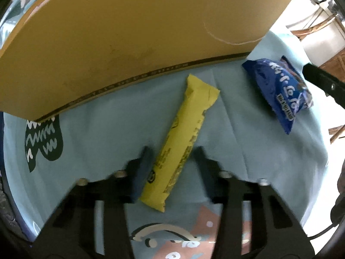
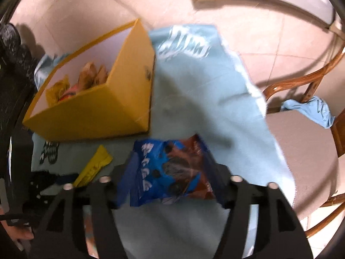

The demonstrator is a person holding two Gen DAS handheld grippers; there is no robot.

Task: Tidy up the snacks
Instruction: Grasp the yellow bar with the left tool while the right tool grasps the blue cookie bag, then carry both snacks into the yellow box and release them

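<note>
One yellow snack bar (image 1: 183,142), lengthwise between fingers.

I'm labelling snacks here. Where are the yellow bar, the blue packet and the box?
yellow bar (image 1: 183,142): left wrist view, middle of the wrapper.
blue packet (image 2: 163,168): right wrist view, centre of its front.
box (image 2: 97,110): right wrist view, outer side wall.
</note>
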